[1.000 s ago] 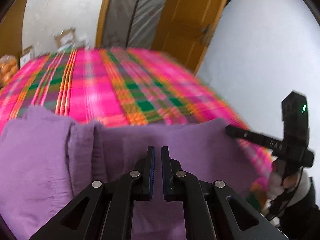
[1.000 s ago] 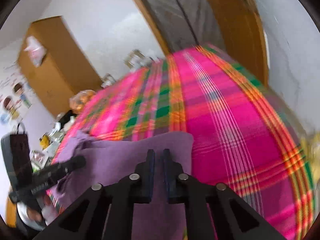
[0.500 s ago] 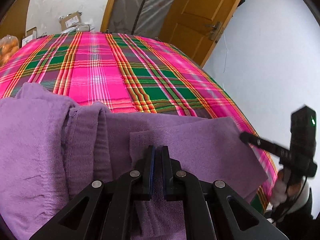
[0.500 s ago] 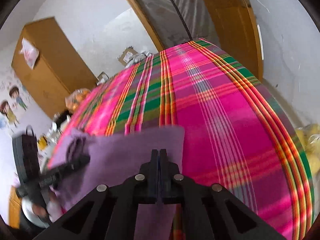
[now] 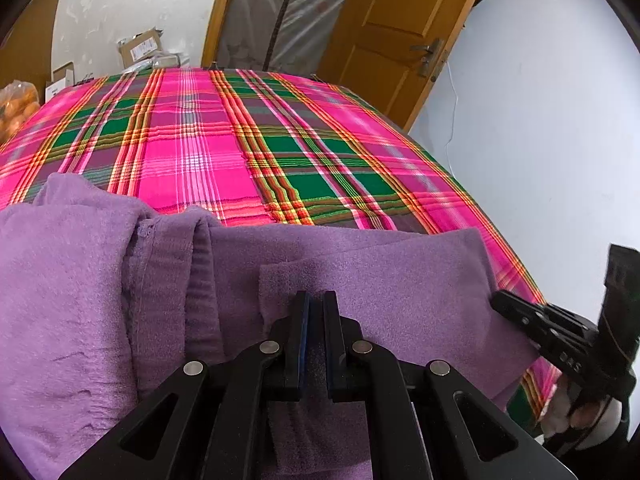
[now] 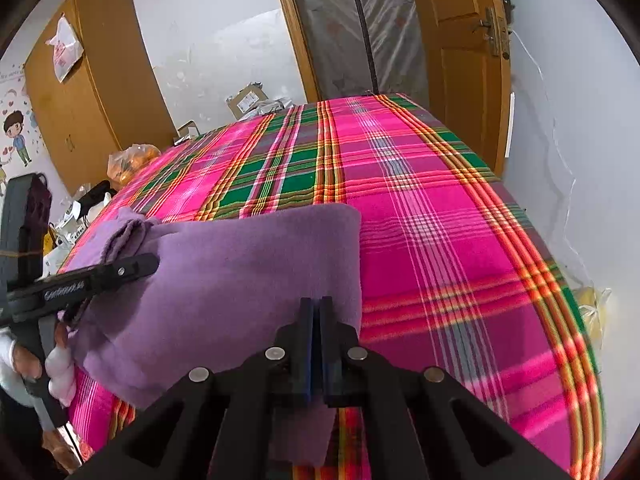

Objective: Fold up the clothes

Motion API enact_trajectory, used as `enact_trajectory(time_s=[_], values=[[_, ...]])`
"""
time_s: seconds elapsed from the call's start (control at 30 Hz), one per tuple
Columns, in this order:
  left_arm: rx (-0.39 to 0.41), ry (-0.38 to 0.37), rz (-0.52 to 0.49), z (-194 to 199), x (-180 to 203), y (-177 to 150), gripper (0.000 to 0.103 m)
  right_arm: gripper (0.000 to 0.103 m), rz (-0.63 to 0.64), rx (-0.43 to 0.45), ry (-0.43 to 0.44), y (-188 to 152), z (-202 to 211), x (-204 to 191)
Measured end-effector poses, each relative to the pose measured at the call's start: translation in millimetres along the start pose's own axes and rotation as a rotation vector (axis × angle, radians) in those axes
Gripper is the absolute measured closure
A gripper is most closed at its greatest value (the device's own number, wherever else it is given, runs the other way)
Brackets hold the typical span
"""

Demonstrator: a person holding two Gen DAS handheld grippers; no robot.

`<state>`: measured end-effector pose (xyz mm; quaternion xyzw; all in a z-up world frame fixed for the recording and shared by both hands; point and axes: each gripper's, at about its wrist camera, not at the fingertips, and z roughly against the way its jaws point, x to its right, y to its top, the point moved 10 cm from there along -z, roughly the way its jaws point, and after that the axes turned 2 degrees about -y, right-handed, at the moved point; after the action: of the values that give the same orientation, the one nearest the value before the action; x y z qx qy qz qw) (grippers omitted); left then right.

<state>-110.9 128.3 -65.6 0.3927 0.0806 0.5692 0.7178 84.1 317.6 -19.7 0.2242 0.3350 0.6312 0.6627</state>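
A purple fleece garment lies across the near part of a pink and green plaid cover, bunched into thick folds at the left. My left gripper is shut on a doubled flap of the garment near its middle. At the right edge of that view my right gripper reaches onto the garment's side. In the right wrist view my right gripper is shut on the garment's right edge, and cloth hangs down under its jaws. My left gripper comes in from the left, held by a gloved hand.
The plaid cover stretches away beyond the garment and drops off at the right by a white wall. A wooden door and cardboard boxes stand behind it. A wardrobe and a bag of oranges are at the left.
A doubled flap of purple cloth has appeared under my left gripper. My right gripper closed its small gap on the cloth's edge and shifted sideways and rolled, carrying the cloth.
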Motion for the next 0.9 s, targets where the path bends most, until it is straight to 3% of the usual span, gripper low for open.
enact_trajectory(time_s=[0.27, 0.43, 0.67, 0.8, 0.9], values=[[0.006, 0.011, -0.012, 3.2, 0.4, -0.2, 0.096, 0.100, 0.057, 0.029, 0.006, -23.7, 30.1, -5.1], [0.014, -0.007, -0.053, 21.6, 10.7, -19.1, 0.096, 0.100, 0.063, 0.032, 0.033, -32.3, 32.5, -4.8], [0.022, -0.018, -0.067, 35.9, 12.5, -42.5, 0.097, 0.100, -0.033, 0.040, 0.070, -21.1, 33.4, -0.9], [0.020, -0.014, -0.068, 38.7, 11.1, -45.5, 0.096, 0.102, -0.023, -0.001, 0.069, -20.4, 21.1, -1.5], [0.006, -0.017, -0.068, 40.0, 12.9, -39.8, 0.096, 0.101, -0.022, 0.021, 0.060, -4.1, 18.4, -1.1]])
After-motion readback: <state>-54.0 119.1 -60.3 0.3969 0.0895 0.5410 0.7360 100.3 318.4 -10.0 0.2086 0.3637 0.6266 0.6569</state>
